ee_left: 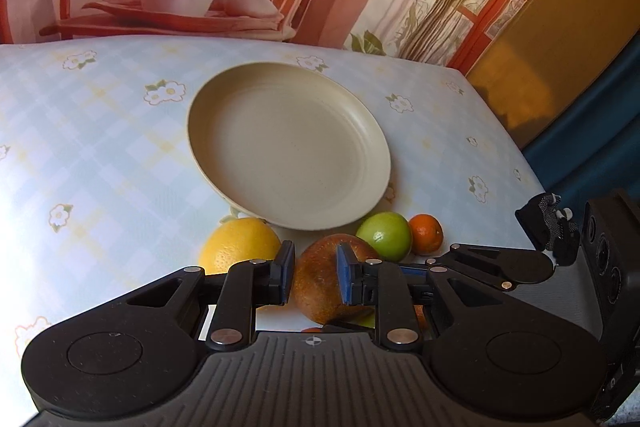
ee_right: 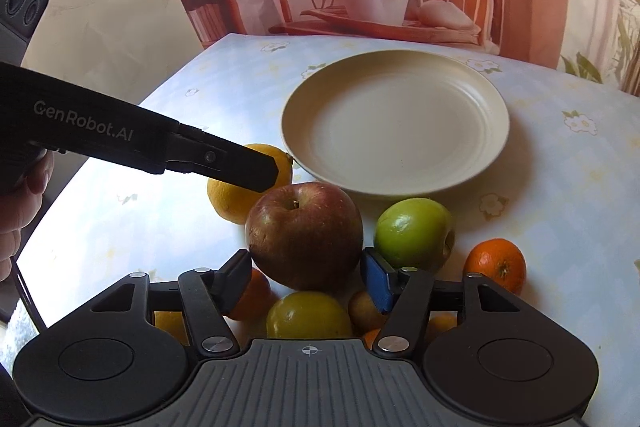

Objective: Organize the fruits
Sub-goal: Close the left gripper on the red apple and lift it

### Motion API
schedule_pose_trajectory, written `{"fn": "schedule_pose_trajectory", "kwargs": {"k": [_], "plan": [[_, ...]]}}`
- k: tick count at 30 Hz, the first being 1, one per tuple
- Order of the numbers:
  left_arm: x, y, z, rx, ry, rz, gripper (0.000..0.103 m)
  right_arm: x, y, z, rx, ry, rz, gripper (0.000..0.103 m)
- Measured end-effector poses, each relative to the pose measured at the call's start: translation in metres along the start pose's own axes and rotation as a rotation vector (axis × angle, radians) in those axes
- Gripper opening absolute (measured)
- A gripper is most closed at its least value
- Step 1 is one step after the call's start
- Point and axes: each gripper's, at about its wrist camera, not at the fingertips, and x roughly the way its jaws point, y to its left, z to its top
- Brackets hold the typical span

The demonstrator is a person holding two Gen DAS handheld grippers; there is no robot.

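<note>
Gripping red apple (ee_right: 304,235) with right gripper (ee_right: 306,277); left gripper (ee_left: 316,277) hovering closed, holding nothing. Plate (ee_right: 496,147) sitting at 12 o'clock, tablecloth (ee_left: 100,147) showing open room.

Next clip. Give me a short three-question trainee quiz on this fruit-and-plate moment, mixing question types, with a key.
1. True or false: a fruit already lies on the plate.
2. Which fruit sits between the fingers of the right gripper? A a banana; B the red apple; C a bunch of grapes.
3. In the right wrist view, what lies just to the right of the green apple?
Key: 1 false, nothing is on the plate. 2 B. 3 the small orange.
</note>
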Motion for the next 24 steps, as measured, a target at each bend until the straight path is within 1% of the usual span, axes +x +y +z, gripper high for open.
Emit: {"fn": "schedule_pose_trajectory", "kwargs": {"k": [4, 9, 11, 13, 15, 21, 24], "plan": [[0.013, 0.002, -0.002, -0.052, 0.039, -0.025, 0.025, -0.005, -0.002, -0.005, 0.003, -0.007, 0.014, 0.050], [0.015, 0.003, -0.004, -0.068, 0.037, -0.030, 0.025, -0.005, -0.002, -0.005, 0.001, -0.006, 0.015, 0.048], [0.016, 0.007, -0.001, -0.117, 0.056, -0.042, 0.026, -0.005, -0.001, -0.004, -0.007, -0.010, 0.006, 0.051], [0.017, 0.012, 0.000, -0.153, 0.064, -0.055, 0.028, -0.003, 0.002, -0.003, -0.037, -0.014, -0.011, 0.059], [0.018, 0.013, -0.001, -0.164, 0.060, -0.061, 0.028, -0.001, 0.003, -0.001, -0.050, -0.016, -0.011, 0.060], [0.016, 0.002, -0.005, -0.128, 0.035, -0.033, 0.029, 0.006, -0.003, 0.002, -0.011, -0.024, 0.032, 0.063], [0.014, -0.003, -0.007, -0.101, 0.020, -0.022, 0.029, 0.005, -0.006, -0.001, 0.007, -0.039, 0.042, 0.062]]}}
